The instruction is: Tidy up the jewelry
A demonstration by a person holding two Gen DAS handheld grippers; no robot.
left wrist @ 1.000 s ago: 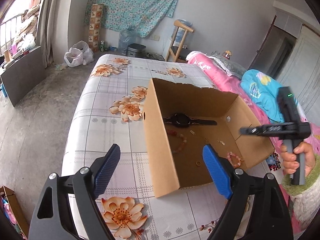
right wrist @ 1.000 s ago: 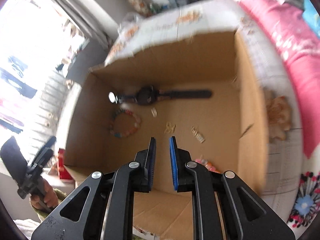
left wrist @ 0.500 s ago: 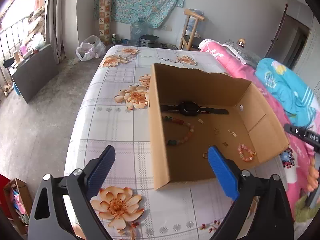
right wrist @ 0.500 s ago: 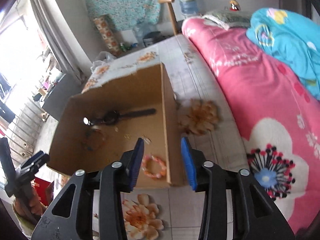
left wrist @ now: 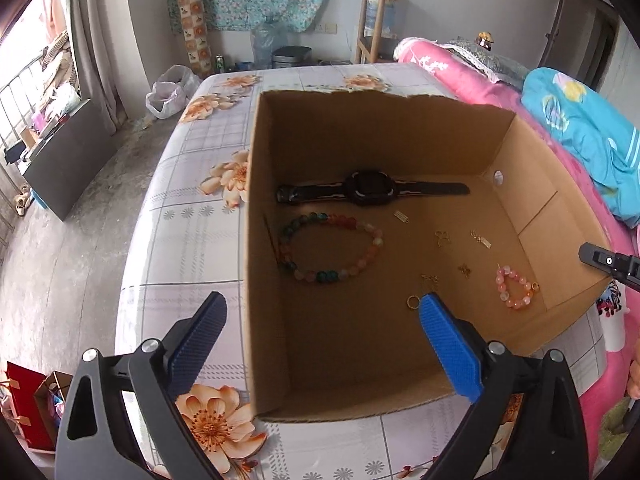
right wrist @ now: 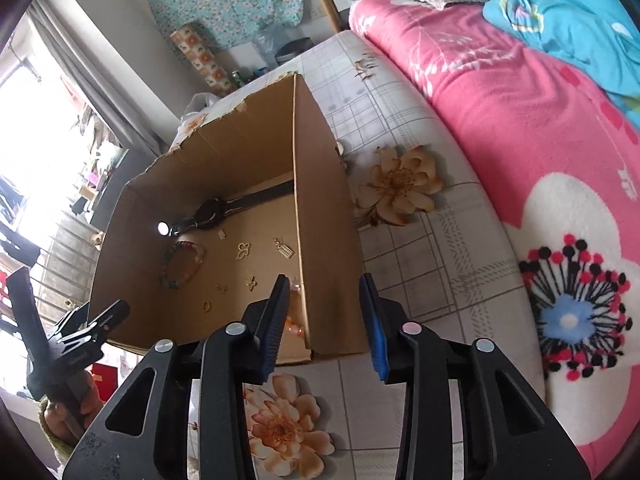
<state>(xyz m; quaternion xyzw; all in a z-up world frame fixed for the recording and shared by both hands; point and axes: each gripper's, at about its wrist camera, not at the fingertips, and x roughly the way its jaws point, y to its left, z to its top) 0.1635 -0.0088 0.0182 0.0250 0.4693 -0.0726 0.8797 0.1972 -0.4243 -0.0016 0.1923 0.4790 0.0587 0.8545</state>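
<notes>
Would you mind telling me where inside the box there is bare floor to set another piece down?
The box floor is bare along the near wall, in front of the big bead bracelet, left of the gold ring. It is crowded on the right, between the watch and the pink bracelet, where small gold charms lie scattered.

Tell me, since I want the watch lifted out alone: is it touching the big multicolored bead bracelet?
Apart. Left wrist view shows bare cardboard between the watch and bracelet.
</notes>
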